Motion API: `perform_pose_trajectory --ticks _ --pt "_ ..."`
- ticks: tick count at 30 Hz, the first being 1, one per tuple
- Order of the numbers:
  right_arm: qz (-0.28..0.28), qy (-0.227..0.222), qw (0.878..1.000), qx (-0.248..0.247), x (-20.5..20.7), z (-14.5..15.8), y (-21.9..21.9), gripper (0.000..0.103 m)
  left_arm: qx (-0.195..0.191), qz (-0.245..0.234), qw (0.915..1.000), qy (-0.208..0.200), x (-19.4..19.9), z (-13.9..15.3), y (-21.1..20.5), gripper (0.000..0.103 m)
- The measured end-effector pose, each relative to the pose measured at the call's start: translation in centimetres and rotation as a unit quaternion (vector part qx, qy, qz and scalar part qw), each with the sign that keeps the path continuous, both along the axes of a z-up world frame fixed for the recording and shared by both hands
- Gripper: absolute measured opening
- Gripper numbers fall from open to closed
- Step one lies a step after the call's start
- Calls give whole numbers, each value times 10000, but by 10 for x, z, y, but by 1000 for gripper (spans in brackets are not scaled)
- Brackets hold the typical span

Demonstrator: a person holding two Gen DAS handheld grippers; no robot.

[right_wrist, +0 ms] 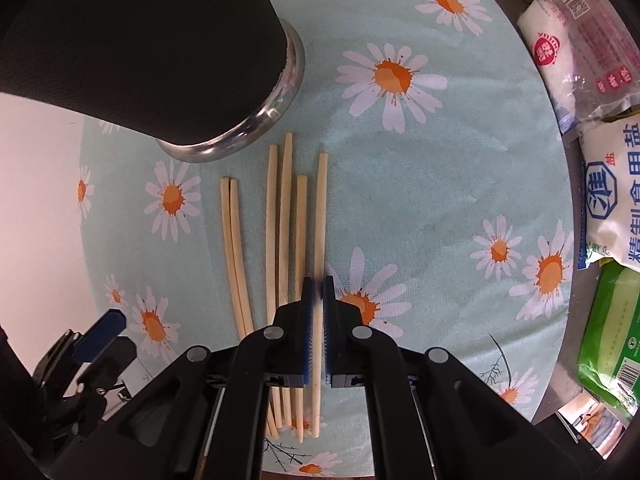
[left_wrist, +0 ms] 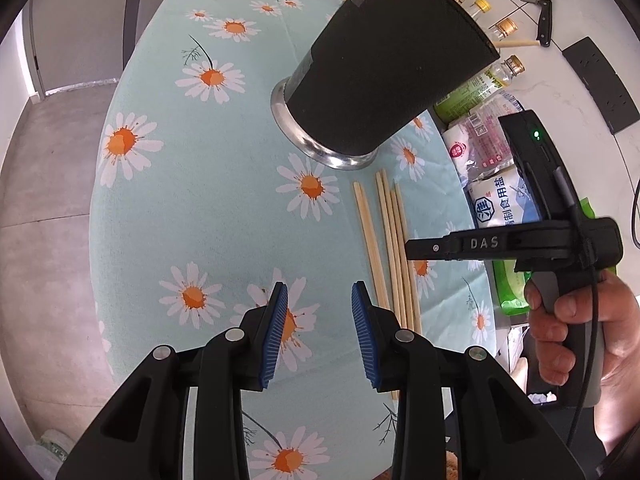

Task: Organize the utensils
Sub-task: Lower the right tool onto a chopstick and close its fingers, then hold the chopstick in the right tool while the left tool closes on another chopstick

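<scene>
Right hand-held gripper sits low over the tabletop, its blue pads drawn nearly together around one chopstick, the outermost on the right of the group; whether the pads actually press on it is hard to tell. Just left of that stick lie three more chopsticks side by side, and further left a separate pair that touch each other, all pointing ahead of the gripper. Beyond their far tips, ahead and to the left, stands a black cup with a metal base. Bags of salt and other packets sit off to the right at the tabletop's edge.

Left hand-held gripper hovers above the daisy-print cloth with its pads wide apart and nothing between them. The chopsticks lie just to its right, the cup ahead.
</scene>
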State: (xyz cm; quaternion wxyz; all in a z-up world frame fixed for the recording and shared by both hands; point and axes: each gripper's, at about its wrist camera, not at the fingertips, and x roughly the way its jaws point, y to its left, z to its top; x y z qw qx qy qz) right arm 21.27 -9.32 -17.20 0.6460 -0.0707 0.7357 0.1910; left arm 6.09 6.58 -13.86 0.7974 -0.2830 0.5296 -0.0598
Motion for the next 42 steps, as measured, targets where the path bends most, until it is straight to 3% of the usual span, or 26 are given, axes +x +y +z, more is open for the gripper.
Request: perform_pose_trajectory --ticks 7,16,26,42 --pt "-97 48 9993 361 15 11 -26 5 178 -40 9997 131 13 8 -11 32" --pt "23 -93 9927 1203 25 54 -65 5 -17 -166 9955 929 45 -2 -38 32" --pt "142 -319 9862 1616 17 83 -99 5 527 -165 9897 1318 71 -12 -65 32" --pt "267 -148 9800 1968 23 79 -113 5 1513 -125 9730 1737 91 -21 -100 32"
